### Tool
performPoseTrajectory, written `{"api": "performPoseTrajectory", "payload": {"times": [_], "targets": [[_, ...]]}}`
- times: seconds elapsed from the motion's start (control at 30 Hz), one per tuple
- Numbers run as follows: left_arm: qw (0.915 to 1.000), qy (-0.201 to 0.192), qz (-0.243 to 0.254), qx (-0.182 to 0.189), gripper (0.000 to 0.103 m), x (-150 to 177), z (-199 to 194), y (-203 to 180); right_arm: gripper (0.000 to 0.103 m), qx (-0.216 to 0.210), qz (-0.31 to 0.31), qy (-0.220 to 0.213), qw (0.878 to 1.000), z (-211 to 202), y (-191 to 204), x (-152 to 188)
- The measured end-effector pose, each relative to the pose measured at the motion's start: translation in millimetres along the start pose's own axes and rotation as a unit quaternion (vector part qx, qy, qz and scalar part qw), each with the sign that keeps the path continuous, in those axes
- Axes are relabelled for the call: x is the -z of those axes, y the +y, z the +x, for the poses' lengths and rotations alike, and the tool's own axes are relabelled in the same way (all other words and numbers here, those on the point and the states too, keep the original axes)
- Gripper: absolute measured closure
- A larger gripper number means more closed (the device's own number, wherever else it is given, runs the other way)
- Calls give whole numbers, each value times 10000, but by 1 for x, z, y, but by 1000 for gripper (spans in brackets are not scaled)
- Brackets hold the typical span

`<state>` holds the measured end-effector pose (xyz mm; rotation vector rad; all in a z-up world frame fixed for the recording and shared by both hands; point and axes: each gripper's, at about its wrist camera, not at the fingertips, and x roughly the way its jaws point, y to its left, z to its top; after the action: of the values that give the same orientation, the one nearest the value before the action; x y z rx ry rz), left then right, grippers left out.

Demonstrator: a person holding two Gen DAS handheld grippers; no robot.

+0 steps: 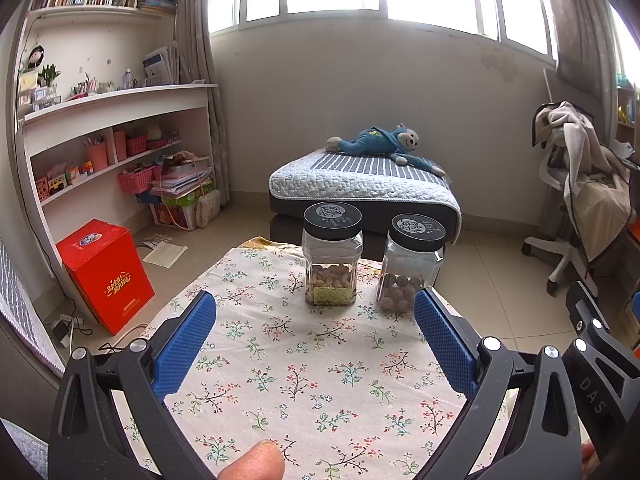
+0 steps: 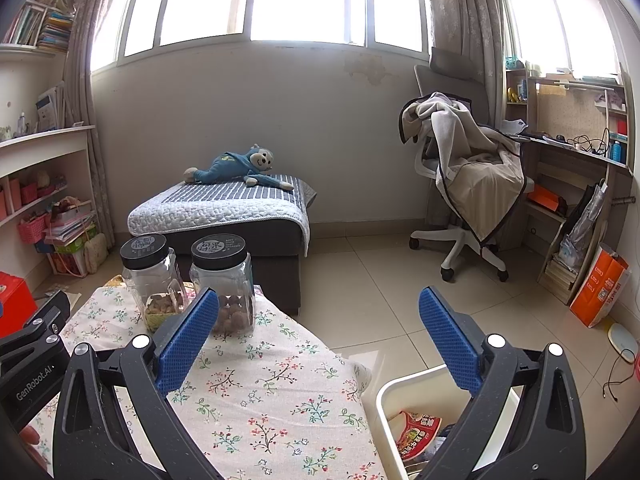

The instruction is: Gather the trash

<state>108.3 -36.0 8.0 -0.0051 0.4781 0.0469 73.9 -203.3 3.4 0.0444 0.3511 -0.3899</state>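
Two grippers hang over a table spread with a floral cloth [image 1: 304,380], both with their blue-padded jaws spread wide and nothing between them. The left gripper [image 1: 316,304] faces two clear jars with black lids that stand upright at the far end of the cloth: one jar [image 1: 331,258] straight ahead of its jaws holding pale nuts, the other jar [image 1: 412,268] just inside its right jaw holding darker round nuts. A fingertip [image 1: 256,460] shows at the bottom edge of that view.

The right gripper [image 2: 318,308] is held off the table's right edge, its left jaw over the cloth and its right jaw above a white bin [image 2: 404,392] on the floor. The trash is in that bin, below and between the jaws: a crumpled red snack wrapper [image 2: 416,432] with yellow and white print, lying against the near inner side. Its long axis runs roughly from lower left to upper right in this view, though the crumpling and the jaw in front hide its far end, so I cannot tell which way it points. Something dark lies beside it, too hidden to make out.
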Motion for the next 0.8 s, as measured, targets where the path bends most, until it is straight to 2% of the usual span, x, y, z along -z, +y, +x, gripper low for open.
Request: {"api": "performPoseTrajectory", "payload": {"times": [0.8], "targets": [[10000,47,-20,12,7,3,2,0,7,-5,-14,8,10000,0,0,0]]}}
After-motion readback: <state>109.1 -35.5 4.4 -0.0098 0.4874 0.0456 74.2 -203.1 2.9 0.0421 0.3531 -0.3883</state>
